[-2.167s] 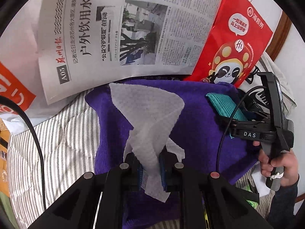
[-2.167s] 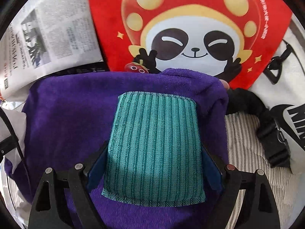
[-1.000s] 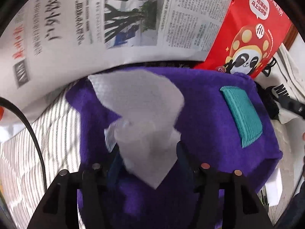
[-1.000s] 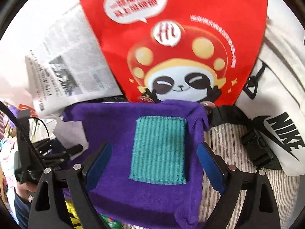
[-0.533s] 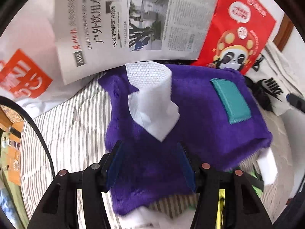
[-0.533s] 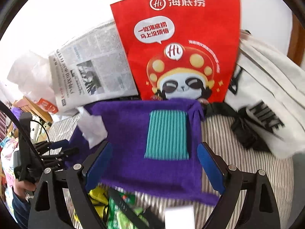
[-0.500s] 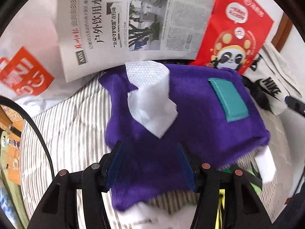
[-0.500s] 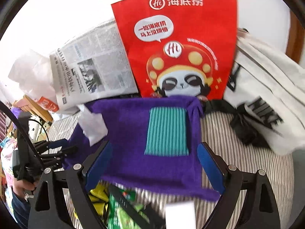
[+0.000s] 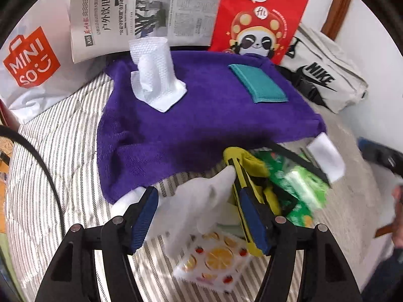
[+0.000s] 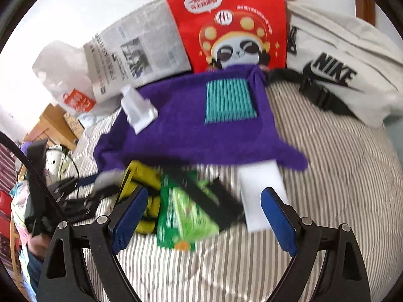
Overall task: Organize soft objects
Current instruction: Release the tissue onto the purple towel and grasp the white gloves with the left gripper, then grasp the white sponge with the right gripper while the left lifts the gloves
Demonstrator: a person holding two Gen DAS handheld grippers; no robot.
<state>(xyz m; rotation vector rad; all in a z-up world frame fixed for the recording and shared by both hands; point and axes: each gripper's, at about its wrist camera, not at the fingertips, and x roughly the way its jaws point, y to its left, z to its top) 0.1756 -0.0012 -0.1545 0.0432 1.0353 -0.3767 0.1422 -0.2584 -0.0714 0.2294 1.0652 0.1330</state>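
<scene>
A purple towel (image 9: 201,115) lies spread on the striped bedding (image 9: 58,166), and two soft things rest on it: a crumpled white tissue (image 9: 156,80) at the towel's ten o'clock corner and a flat teal cloth (image 9: 257,83) toward two o'clock, well apart from each other. The left gripper (image 9: 199,216) has just been opening its jaws; they stand spread with nothing pinched, over a white tissue pack printed with oranges (image 9: 214,256) at six o'clock. The right gripper (image 10: 201,216) is spread wide and holds nothing, above a green packet (image 10: 183,216) with a yellow bag (image 10: 143,191) at its nine o'clock and a white pad (image 10: 262,191) at its three o'clock. Beyond the towel, at twelve o'clock, stand a newspaper (image 9: 143,7) and a red panda bag (image 9: 259,17); a white sports bag (image 10: 332,70) lies at two o'clock.
</scene>
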